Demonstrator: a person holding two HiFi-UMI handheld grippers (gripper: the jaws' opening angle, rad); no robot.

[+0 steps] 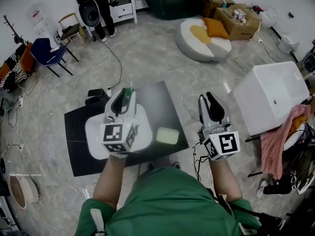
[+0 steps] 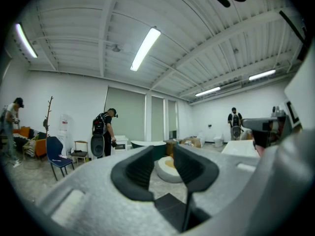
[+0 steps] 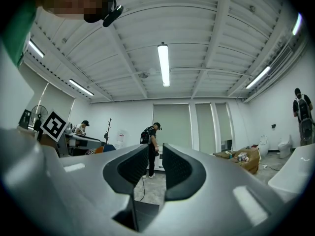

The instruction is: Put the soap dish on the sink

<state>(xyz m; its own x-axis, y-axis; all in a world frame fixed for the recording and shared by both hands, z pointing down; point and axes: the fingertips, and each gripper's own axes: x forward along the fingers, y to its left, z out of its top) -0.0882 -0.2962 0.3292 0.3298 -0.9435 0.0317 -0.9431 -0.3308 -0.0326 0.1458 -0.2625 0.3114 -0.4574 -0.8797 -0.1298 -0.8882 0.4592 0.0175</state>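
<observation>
A pale green rectangular soap dish (image 1: 167, 135) lies on the black table top (image 1: 162, 102), near its front right corner. To its left on the same table sits a white rounded sink basin (image 1: 96, 132). My left gripper (image 1: 123, 98) hovers over that basin, jaws a little apart and empty; in its own view the left gripper (image 2: 163, 154) points out level across the room. My right gripper (image 1: 210, 102) is held off the table's right edge, above the floor, and is also slightly open and empty; the right gripper (image 3: 155, 154) shows only the far room between its jaws.
A large white rectangular basin (image 1: 273, 95) stands at the right, with a pink cloth (image 1: 275, 141) hanging beside it. Farther off are a round white cushion (image 1: 204, 38), a dark bathtub (image 1: 172, 1), cardboard boxes (image 1: 236, 18), a blue chair (image 1: 49, 53) and a standing person (image 1: 101, 9). Cables run across the floor.
</observation>
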